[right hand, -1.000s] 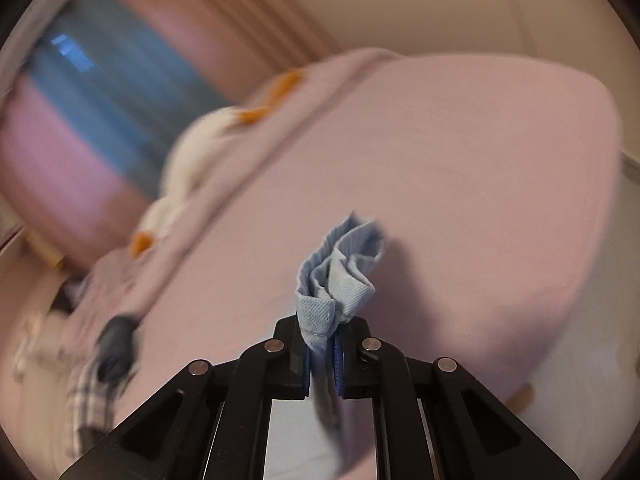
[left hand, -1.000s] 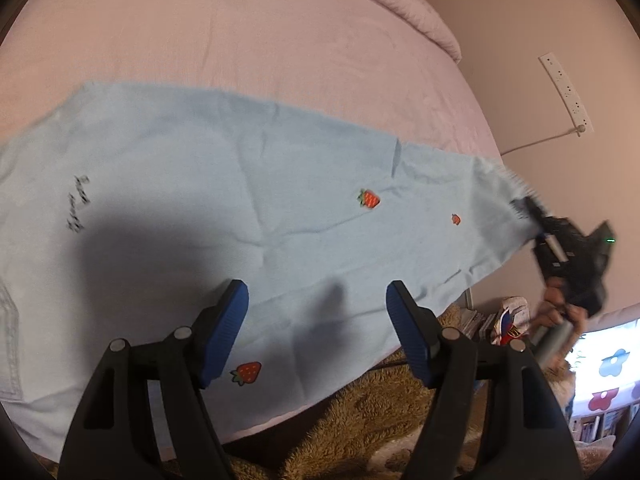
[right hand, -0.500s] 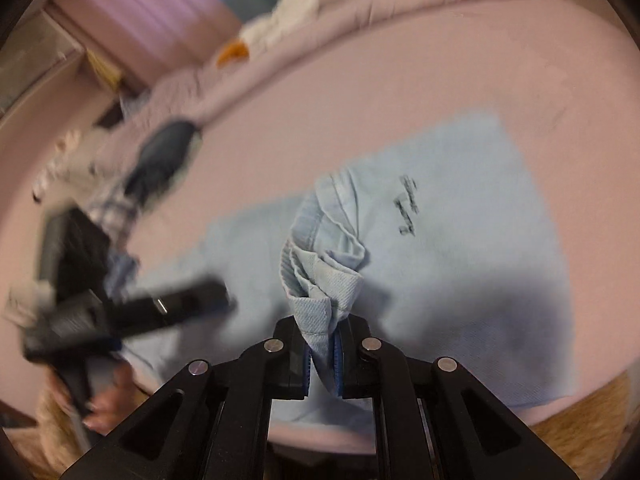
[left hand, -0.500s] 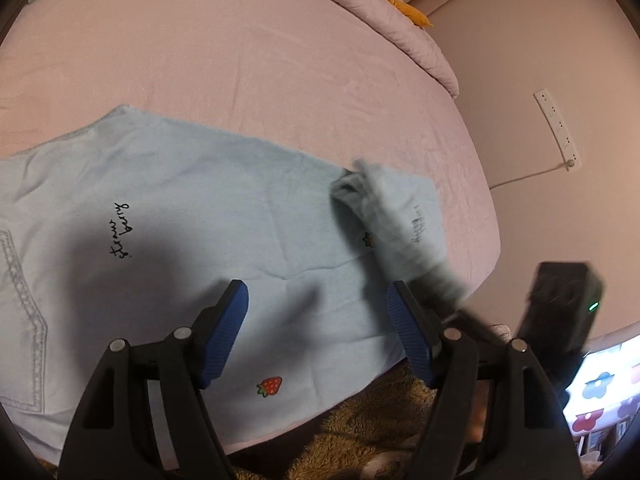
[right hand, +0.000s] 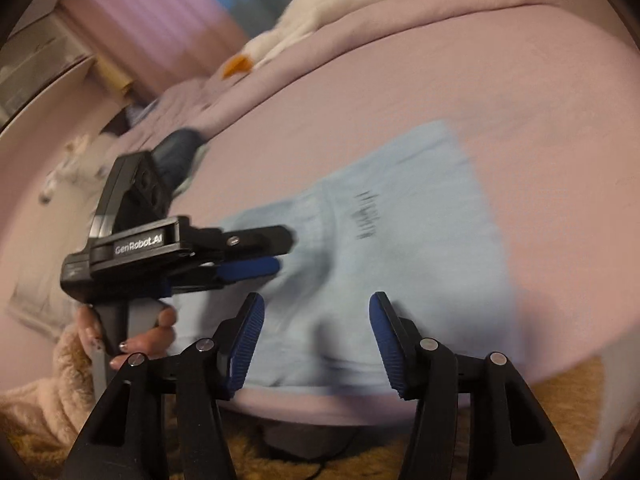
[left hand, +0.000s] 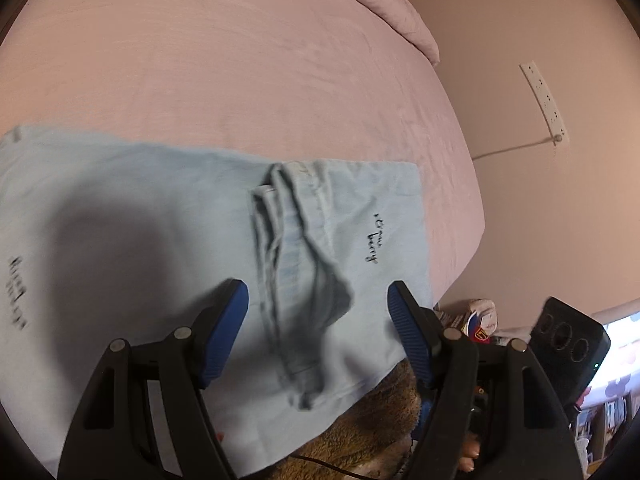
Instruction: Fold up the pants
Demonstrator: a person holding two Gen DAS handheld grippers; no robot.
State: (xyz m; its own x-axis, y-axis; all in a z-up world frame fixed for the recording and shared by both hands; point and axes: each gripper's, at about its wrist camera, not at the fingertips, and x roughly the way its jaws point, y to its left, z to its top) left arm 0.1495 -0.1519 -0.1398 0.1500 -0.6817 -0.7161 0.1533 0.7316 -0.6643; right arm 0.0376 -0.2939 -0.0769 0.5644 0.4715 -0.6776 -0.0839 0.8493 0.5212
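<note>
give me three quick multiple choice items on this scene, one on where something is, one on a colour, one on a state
1. Where do the light blue denim pants lie?
A. on the pink bedsheet
B. on a chair
C. on the floor

2. What colour are the ribbed pads of the right gripper?
A. red
B. blue
C. white

3. How is the left gripper?
A. shut on the pants
B. shut on nothing
C. open

Answers: 1 A, sheet surrounds the pants; 2 B, both pads show blue; 3 C, wide gap between its fingers.
</note>
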